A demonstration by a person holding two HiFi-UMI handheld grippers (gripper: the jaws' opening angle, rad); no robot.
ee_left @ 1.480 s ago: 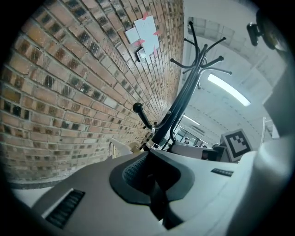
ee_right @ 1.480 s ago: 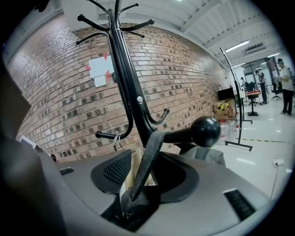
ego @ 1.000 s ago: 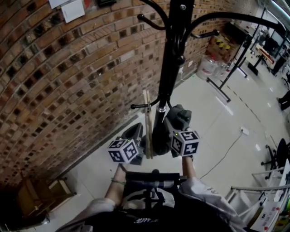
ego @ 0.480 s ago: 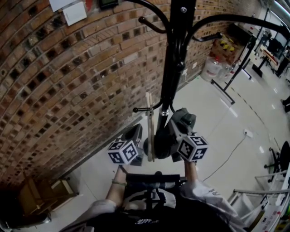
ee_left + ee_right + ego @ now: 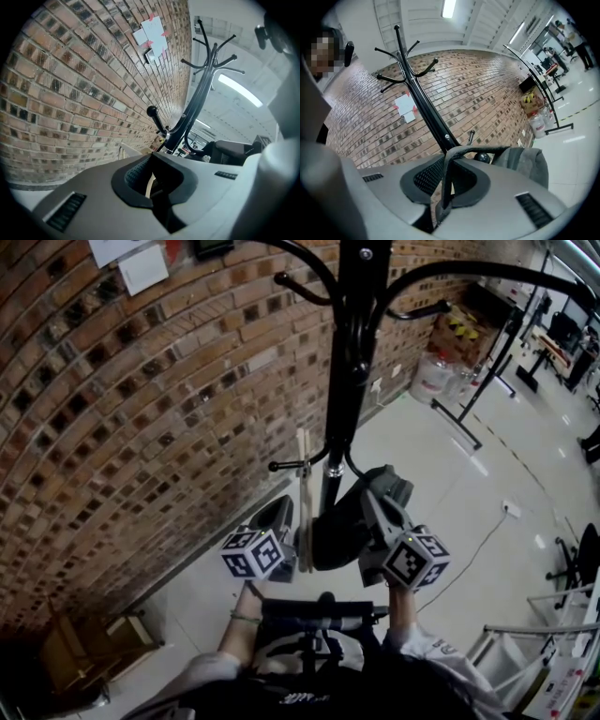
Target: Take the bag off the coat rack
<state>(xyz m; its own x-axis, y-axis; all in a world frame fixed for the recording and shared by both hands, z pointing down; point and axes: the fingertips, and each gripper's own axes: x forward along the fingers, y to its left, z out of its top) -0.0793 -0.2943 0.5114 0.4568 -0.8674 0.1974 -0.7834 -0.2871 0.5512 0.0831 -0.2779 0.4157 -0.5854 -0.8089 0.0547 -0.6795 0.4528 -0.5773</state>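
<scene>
Gripping tight, the right tongs (image 5: 445, 199) are pinched on the dark strap (image 5: 448, 171) of the grey bag (image 5: 339, 526). The bag sits low against the pole of the black coat rack (image 5: 349, 371), right under its lower hooks. The left tongs (image 5: 153, 190) are drawn narrow with a pale strip (image 5: 305, 488) nipped between them, just beside the bag, and the brick wall (image 5: 141, 399) curves behind with the pale floor (image 5: 450, 484) off to the right.
</scene>
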